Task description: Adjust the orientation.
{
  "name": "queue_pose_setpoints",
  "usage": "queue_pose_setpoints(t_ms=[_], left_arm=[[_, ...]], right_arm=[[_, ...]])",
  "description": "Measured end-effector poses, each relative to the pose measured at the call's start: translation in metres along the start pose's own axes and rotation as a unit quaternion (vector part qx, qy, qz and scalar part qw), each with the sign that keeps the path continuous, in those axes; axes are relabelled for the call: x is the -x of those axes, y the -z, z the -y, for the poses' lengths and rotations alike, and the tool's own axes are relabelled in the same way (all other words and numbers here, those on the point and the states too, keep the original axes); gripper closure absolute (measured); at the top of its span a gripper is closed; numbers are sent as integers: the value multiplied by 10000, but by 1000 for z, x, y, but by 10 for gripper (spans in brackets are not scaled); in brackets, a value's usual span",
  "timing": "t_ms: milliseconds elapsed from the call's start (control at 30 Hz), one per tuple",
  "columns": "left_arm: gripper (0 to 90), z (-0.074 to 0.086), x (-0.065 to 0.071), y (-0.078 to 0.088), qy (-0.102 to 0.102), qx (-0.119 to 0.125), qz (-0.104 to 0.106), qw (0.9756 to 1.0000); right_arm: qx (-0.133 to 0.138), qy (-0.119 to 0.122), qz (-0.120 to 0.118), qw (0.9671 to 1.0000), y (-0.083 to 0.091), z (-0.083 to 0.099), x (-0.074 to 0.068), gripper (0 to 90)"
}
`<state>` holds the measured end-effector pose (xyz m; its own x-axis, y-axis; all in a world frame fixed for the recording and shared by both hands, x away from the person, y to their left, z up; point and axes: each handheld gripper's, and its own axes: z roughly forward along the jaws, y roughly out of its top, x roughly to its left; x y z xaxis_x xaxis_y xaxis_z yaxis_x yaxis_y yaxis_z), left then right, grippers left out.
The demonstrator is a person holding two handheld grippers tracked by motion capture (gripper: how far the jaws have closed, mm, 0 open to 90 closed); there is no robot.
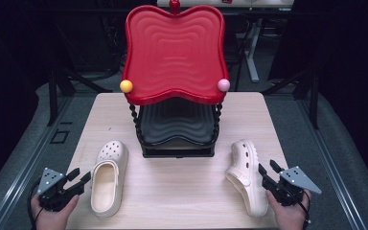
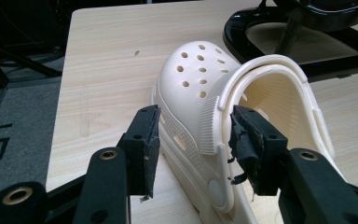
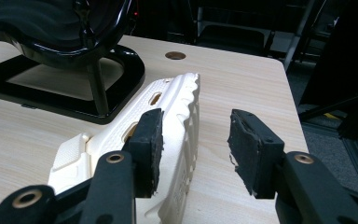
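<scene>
Two cream clogs lie on the wooden table [image 1: 182, 191]. The left clog [image 1: 108, 175] stands upright, toe pointing away; in the left gripper view this clog [image 2: 200, 79] shows its perforated toe and heel strap. My left gripper [image 1: 80, 175] sits just left of it, open, and in its own view the left gripper [image 2: 196, 114] frames the clog's side wall without pressing on it. The right clog [image 1: 247, 175] lies on its side, and its ridged sole [image 3: 172, 121] faces the right gripper [image 3: 196, 119]. That right gripper [image 1: 268, 167] hovers at the clog's right edge, open.
A two-tier stand sits mid-table, with a red wavy tray [image 1: 175, 52] on top and a black tray [image 1: 176, 125] beneath on twisted posts. A yellow ball [image 1: 126, 86] and a pink ball [image 1: 224, 85] cap the red tray's front corners. The table edges are close to both hands.
</scene>
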<state>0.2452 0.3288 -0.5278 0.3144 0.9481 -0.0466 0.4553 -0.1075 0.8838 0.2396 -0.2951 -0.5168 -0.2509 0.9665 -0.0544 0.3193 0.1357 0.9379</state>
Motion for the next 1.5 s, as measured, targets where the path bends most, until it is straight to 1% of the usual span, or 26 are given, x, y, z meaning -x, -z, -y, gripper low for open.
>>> queue_pose_setpoints(t_ms=[167, 233, 300, 367, 500, 567, 700, 800, 833, 900, 933, 967, 1000, 1033, 1067, 1133, 1167, 1200, 1233, 1267, 1300, 1333, 1367, 1400, 1467, 1500], left_arm=[[537, 0, 2, 4, -44, -39, 68, 10000], [538, 1, 3, 5, -77, -37, 45, 10000], [534, 1, 6, 7, -134, -31, -34, 9999], [514, 1, 8, 8, -114, -1, -85, 9999], [510, 2, 9, 8, -100, -8, -83, 9999], [506, 3, 9, 9, -116, -88, -95, 9998], [488, 6, 11, 9, -113, -143, -54, 9998], [466, 6, 13, 9, -196, -188, -60, 9996], [465, 7, 15, 6, -273, -276, -63, 9992], [459, 8, 17, 3, -308, -378, -20, 9988], [459, 8, 17, 3, -308, -378, -20, 9988], [459, 7, 21, -1, -368, -400, -67, 9985], [460, 5, 23, -4, -368, -384, -139, 9985], [466, 5, 23, -4, -368, -384, -139, 9985], [466, 3, 24, -9, -371, -362, -224, 9984], [488, -1, 26, -18, -415, -402, -290, 9979], [501, -3, 28, -23, -495, -467, -343, 9971], [526, -6, 31, -33, -649, -626, -462, 9949], [564, -6, 31, -33, -649, -626, -462, 9949], [600, -7, 31, -37, -606, -694, -429, 9948], [600, -9, 33, -40, -608, -712, -495, 9944], [628, -11, 35, -42, -612, -739, -573, 9937], [689, -12, 35, -43, -644, -749, -659, 9929], [725, -14, 36, -44, -638, -769, -688, 9926], [729, -14, 36, -46, -633, -757, -694, 9927], [737, -13, 37, -46, -683, -728, -722, 9924]], right_arm=[[11, -48, -13, 10000, 1, 0, 0, 539], [19, -53, -30, 10000, 1, 0, -1, 539], [46, -14, -29, 10000, 2, -1, -1, 539], [60, -77, -49, 9999, 0, -1, -1, 539], [31, -68, -58, 10000, -1, -2, -2, 539], [100, -60, -52, 9999, -1, -3, -2, 539], [67, -88, -57, 9999, -2, -3, -2, 539], [77, -92, -77, 9999, -2, -3, -2, 540], [92, -84, -78, 9999, -2, -4, -3, 540], [116, -107, -97, 9998, -1, -4, -3, 539], [105, -103, -92, 9998, -2, -4, -3, 540], [103, -115, -104, 9998, -2, -4, -3, 539], [88, -111, -107, 9998, -2, -3, -3, 540], [88, -111, -107, 9998, -2, -3, -3, 540], [75, -116, -101, 9999, -2, -3, -3, 539], [119, -130, -68, 9998, -2, -3, -2, 539], [127, -154, -47, 9998, -2, -3, -2, 540], [110, -154, -49, 9998, -1, -3, -2, 540], [110, -154, -49, 9998, -1, -3, -2, 540], [101, -161, -32, 9998, 0, -3, -3, 540], [101, -161, -32, 9998, 0, -3, -3, 540], [117, -158, -26, 9998, 1, -3, -3, 539], [120, -154, -19, 9998, 1, -3, -3, 539], [137, -151, -7, 9998, 2, -2, -3, 540], [125, -146, 2, 9998, 2, -2, -3, 539], [115, -177, 16, 9998, 2, -2, -2, 540]])
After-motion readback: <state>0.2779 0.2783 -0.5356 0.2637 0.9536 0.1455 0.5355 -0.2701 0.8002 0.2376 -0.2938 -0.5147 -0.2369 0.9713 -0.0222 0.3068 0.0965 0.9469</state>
